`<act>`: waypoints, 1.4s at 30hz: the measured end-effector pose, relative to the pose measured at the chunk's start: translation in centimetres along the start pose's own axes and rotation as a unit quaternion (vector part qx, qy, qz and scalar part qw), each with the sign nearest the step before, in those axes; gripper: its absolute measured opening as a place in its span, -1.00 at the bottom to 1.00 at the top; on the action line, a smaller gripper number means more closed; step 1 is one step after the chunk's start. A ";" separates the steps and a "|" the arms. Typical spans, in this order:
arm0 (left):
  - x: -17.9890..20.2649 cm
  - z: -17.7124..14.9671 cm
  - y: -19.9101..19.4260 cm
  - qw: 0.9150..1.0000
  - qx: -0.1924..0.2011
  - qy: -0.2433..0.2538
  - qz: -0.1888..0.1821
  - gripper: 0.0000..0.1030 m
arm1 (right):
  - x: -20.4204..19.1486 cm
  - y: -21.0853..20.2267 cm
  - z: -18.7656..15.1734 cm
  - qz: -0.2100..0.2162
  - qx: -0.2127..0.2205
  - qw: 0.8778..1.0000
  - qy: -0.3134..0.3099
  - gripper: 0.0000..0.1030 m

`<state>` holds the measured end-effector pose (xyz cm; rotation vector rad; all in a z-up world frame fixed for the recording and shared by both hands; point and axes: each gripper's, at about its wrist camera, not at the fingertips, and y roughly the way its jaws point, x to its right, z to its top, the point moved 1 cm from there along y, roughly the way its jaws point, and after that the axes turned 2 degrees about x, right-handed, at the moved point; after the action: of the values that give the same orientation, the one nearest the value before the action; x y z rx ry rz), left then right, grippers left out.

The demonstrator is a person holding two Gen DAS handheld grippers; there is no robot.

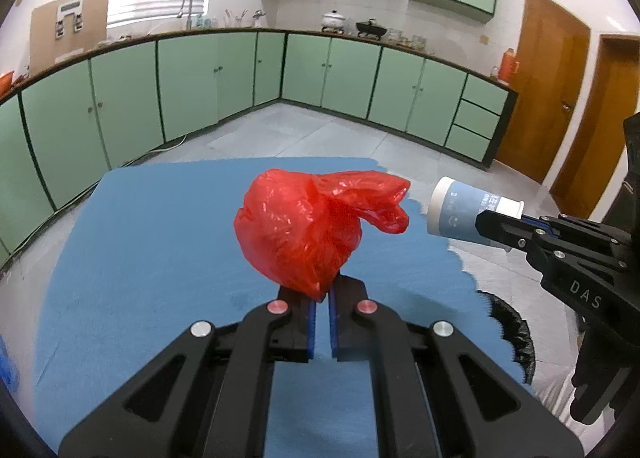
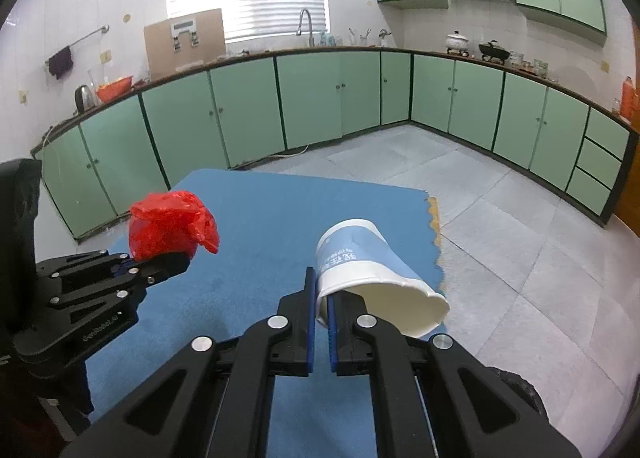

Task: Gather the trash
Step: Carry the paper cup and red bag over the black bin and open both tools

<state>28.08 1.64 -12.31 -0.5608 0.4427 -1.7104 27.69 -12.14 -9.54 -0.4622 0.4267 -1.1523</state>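
A crumpled red plastic bag (image 1: pixel 308 226) hangs above the blue cloth (image 1: pixel 160 250), with my left gripper (image 1: pixel 322 298) shut on its lower end. The same bag (image 2: pixel 168 224) and left gripper (image 2: pixel 160 262) appear at the left of the right wrist view. My right gripper (image 2: pixel 321 298) is shut on the rim of a blue and white paper cup (image 2: pixel 368 270), which lies tilted with its mouth toward the lower right. From the left wrist view that cup (image 1: pixel 460 210) sits to the right, pinched by the right gripper (image 1: pixel 494 224).
The blue cloth (image 2: pixel 256 226) covers a low table with a ragged right edge. A black trash bag (image 1: pixel 516 334) sits low at the right, past that edge. Grey tiled floor (image 2: pixel 520 226) and green cabinets (image 2: pixel 320 98) ring the room. A wooden door (image 1: pixel 536 90) stands far right.
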 end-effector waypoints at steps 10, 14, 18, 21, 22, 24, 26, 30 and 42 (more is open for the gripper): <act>7.2 -0.7 -1.0 0.998 0.008 0.035 -0.057 -0.93 | 4.8 -6.2 -2.7 -0.055 0.019 0.998 0.028 -0.90; 10.4 -1.4 -0.8 0.995 0.009 0.051 -0.087 -0.93 | 7.4 -8.9 -4.2 -0.084 0.023 0.995 0.046 -0.90; 14.8 -2.4 -0.2 0.990 0.003 0.071 -0.126 -0.93 | 9.8 -11.2 -5.8 -0.112 0.024 0.991 0.065 -0.90; 17.7 -3.2 0.4 0.985 -0.002 0.084 -0.148 -0.93 | 11.6 -12.5 -7.0 -0.133 0.022 0.988 0.079 -0.90; 18.7 -3.5 0.6 0.984 -0.005 0.087 -0.156 -0.93 | 12.1 -12.9 -7.4 -0.140 0.021 0.986 0.082 -0.90; 20.6 -4.1 1.2 0.981 -0.009 0.093 -0.169 -0.93 | 13.3 -13.7 -8.4 -0.157 0.018 0.983 0.090 -0.90; 22.4 -4.7 1.8 0.979 -0.014 0.101 -0.179 -0.93 | 14.3 -14.3 -9.4 -0.165 0.015 0.981 0.099 -0.90; 25.6 -6.6 3.9 0.973 -0.039 0.124 -0.192 -0.93 | 16.3 -14.4 -11.3 -0.178 0.002 0.976 0.123 -0.90; 28.6 -9.8 11.0 0.957 -0.139 0.145 -0.209 -0.63 | 22.7 -10.0 -16.9 -0.158 -0.069 0.967 0.188 -0.86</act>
<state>26.48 -28.68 -22.91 -0.6397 0.8303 -2.1661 18.74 -38.88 -19.92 -0.4425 0.7870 -1.5353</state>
